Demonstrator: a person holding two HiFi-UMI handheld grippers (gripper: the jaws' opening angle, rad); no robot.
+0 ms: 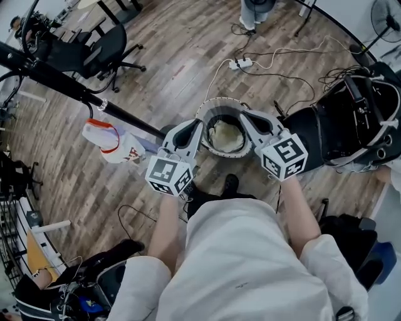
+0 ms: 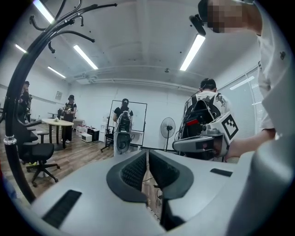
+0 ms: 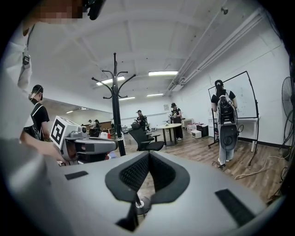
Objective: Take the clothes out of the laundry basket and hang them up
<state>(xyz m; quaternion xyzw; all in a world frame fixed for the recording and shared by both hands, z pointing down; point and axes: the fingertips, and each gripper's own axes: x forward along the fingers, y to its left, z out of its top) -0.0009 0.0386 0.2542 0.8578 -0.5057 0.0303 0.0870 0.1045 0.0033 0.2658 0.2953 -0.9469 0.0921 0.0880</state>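
Clothes (image 1: 227,135) lay in the laundry basket (image 1: 219,101). The left gripper (image 1: 197,127) and right gripper (image 1: 245,118) were over its rim, jaws closed together, gripping nothing.

The laundry basket (image 1: 219,102) stands on the floor (image 1: 188,56) just ahead of the person's shoes (image 1: 230,183), with clothes (image 1: 227,135) lying inside it. The left hand-held gripper (image 1: 198,125) and the right hand-held gripper (image 1: 245,117) are side by side over the basket, one at each side of its opening. Left of the basket is a coat rack (image 1: 62,81), its foot just beside the basket. A bag (image 1: 113,143) is beside the rack's pole. An office chair (image 1: 103,47) stands behind the rack. A power strip (image 1: 241,63) lies on the floor beyond the basket. A bulky pack (image 1: 338,125) sits near the basket's right side, and a fan (image 1: 387,15) stands well behind it.
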